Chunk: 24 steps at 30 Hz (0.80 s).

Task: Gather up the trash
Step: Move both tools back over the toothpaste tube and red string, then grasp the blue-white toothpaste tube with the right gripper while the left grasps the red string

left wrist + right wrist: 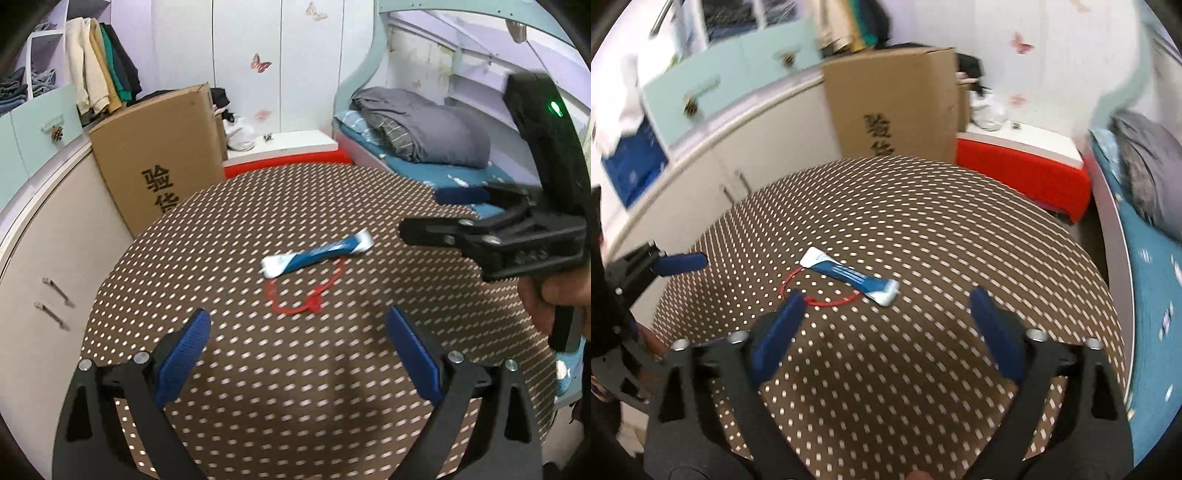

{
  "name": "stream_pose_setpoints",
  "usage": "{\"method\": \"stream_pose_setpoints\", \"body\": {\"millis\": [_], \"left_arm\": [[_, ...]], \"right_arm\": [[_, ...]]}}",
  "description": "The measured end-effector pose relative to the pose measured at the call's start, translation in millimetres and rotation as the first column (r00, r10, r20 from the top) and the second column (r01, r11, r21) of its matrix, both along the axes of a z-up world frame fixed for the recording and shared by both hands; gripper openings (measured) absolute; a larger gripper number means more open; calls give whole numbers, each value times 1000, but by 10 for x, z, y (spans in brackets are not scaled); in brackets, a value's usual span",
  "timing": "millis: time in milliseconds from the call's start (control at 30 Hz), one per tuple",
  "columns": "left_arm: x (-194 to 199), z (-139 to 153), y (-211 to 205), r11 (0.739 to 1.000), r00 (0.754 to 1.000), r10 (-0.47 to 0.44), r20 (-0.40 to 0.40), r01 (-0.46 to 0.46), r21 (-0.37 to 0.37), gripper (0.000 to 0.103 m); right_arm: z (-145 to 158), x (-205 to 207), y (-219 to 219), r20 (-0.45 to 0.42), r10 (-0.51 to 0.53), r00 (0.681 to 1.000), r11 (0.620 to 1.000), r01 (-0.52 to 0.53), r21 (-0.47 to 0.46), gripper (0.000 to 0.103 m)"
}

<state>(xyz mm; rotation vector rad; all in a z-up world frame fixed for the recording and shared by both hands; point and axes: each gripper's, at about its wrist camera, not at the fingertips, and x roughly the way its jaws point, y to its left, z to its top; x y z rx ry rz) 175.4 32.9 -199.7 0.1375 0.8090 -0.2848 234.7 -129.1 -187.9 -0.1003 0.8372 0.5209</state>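
Observation:
A twisted blue and white wrapper (317,256) (851,280) lies near the middle of the brown dotted table (258,387) (923,229). A red string loop (306,293) (818,301) lies beside it, partly under it. My left gripper (297,341) hangs open above the table, short of both, nothing between its blue pads. My right gripper (886,317) is open too, just short of the wrapper, with its left pad over the string. Each gripper shows in the other's view: the right one (436,210) at the right, the left one's finger (681,263) at the left.
A tall cardboard box (162,155) (897,103) stands behind the table. White cabinets (44,258) run along the left. A red and white bench (1023,166) and a bed with a grey blanket (424,129) are at the back right. A hand (554,295) holds the right gripper.

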Motion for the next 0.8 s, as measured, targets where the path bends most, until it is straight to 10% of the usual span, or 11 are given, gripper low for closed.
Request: {"method": "stream_pose_setpoints", "body": {"millis": [167, 400, 800], "left_arm": [[33, -145, 134, 1000, 1000, -9, -20, 9, 16, 94], [151, -225, 94, 997, 998, -58, -24, 59, 56, 94], [535, -443, -318, 942, 962, -273, -13, 270, 197, 92]], "right_arm": [[-246, 204, 415, -32, 134, 990, 984, -137, -117, 75], [-414, 369, 504, -79, 157, 984, 981, -165, -107, 21], [-381, 132, -130, -117, -19, 993, 998, 12, -55, 21]]}}
